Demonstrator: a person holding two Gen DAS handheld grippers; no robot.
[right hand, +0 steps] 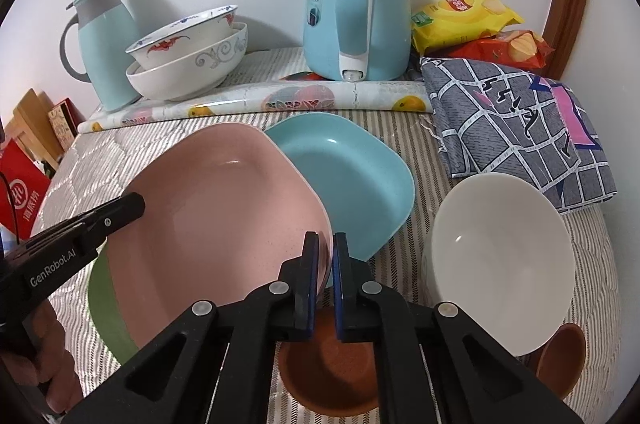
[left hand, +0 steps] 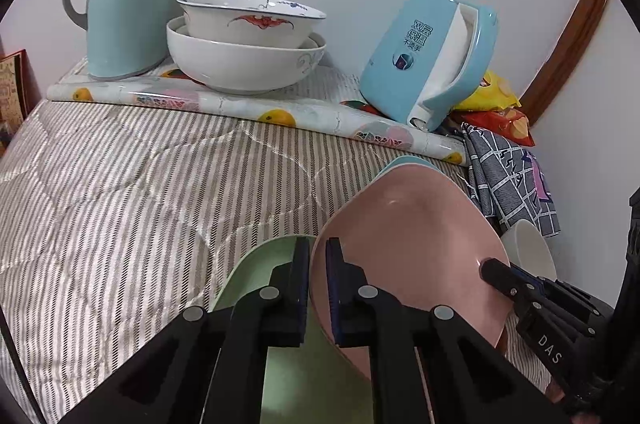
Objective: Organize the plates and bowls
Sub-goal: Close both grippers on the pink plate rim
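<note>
Pink plate (right hand: 224, 208) tilted, pinched both sides: left gripper (left hand: 318, 288) clamped on left rim, right gripper (right hand: 325, 284) on right rim; blue plate (right hand: 352, 180) just behind, toward bed's far edge.

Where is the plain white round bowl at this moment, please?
In the right wrist view, the plain white round bowl sits on the striped cloth at the right, below the grey checked cloth and right of the light blue square plate.

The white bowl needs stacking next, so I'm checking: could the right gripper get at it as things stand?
Probably not yet: the right gripper is shut on the pink plate. The white bowl itself sits uncovered beside it.
</note>
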